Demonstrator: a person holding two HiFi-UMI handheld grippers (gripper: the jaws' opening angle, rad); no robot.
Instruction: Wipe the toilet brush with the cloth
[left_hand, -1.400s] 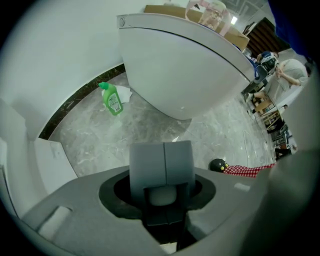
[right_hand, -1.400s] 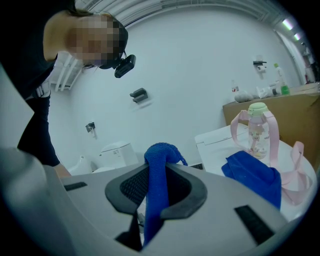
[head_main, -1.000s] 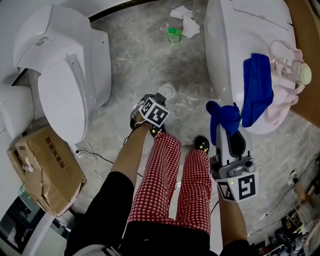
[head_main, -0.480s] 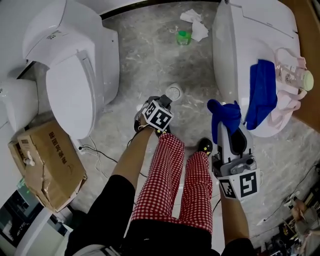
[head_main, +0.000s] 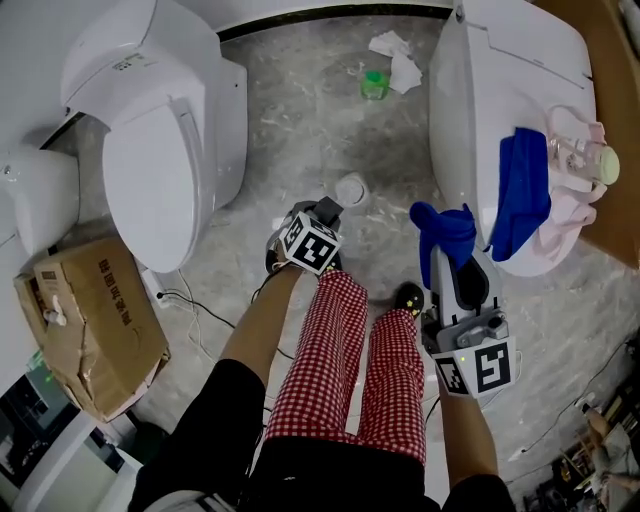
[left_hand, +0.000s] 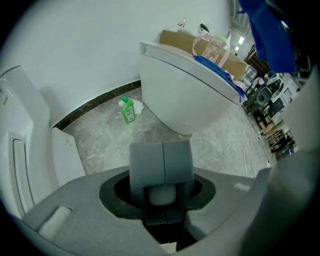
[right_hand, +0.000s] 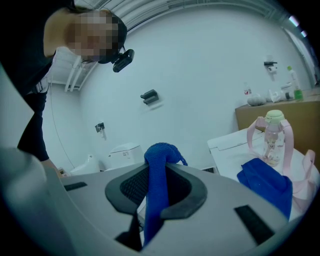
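My left gripper (head_main: 318, 222) points steeply down at the floor in front of the person's checked trousers. Its grey jaws meet around a rounded white handle (left_hand: 161, 194), which I take for the toilet brush. A white round part (head_main: 350, 188) of the brush or its holder shows just beyond the gripper; I cannot tell which. My right gripper (head_main: 449, 256) is held about level beside the right toilet, shut on a blue cloth (head_main: 447, 230) that bunches above the jaws and hangs down between them (right_hand: 159, 182). The cloth and the brush are apart.
A white toilet (head_main: 160, 150) stands at the left and another (head_main: 495, 70) at the right, with a second blue cloth (head_main: 522, 195) and a pink-strapped bottle (head_main: 580, 160) on it. A green bottle (head_main: 374, 84), white rags (head_main: 398, 55), a cardboard box (head_main: 90, 320) and cables (head_main: 190, 310) lie on the floor.
The left gripper has risen a little with the white handle still between its jaws. The right gripper has shifted slightly, still holding the blue cloth.
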